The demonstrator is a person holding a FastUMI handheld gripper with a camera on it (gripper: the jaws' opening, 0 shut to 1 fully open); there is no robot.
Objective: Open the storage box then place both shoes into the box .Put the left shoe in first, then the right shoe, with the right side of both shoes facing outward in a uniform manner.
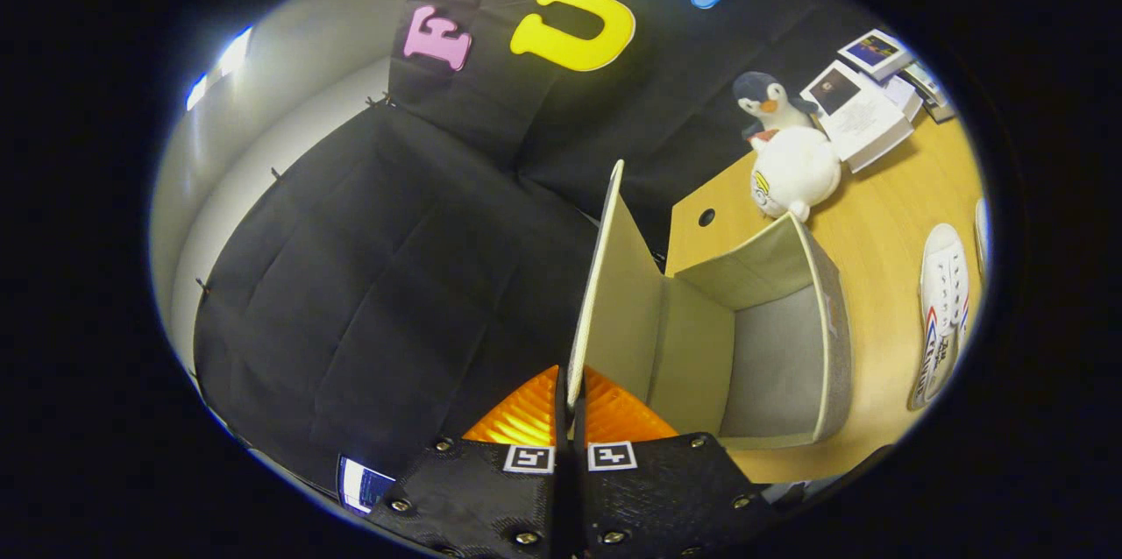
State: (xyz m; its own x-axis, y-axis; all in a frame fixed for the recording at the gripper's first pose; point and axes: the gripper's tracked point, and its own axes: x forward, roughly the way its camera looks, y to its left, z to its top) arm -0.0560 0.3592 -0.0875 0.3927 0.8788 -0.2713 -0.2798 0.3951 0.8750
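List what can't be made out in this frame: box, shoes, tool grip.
- Storage box: its near end is hidden by the tool, shut on the raised lid; the part inside that shows holds nothing.
- White shoe: sole side and toe cut off by the gripper view's edge.
- Second shoe: just a sliver beyond the first; left or right unclear.
- Booklets: too small to make out.

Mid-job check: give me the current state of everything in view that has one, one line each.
Gripper: shut on the lid's edge.
Lid: lifted, swung up and open.
Storage box: open, nothing inside that I can see.
White shoe: on the table beyond the box, not yet in it.
Round white plush: lying on the table behind the box.
Penguin plush: upright behind the white one.
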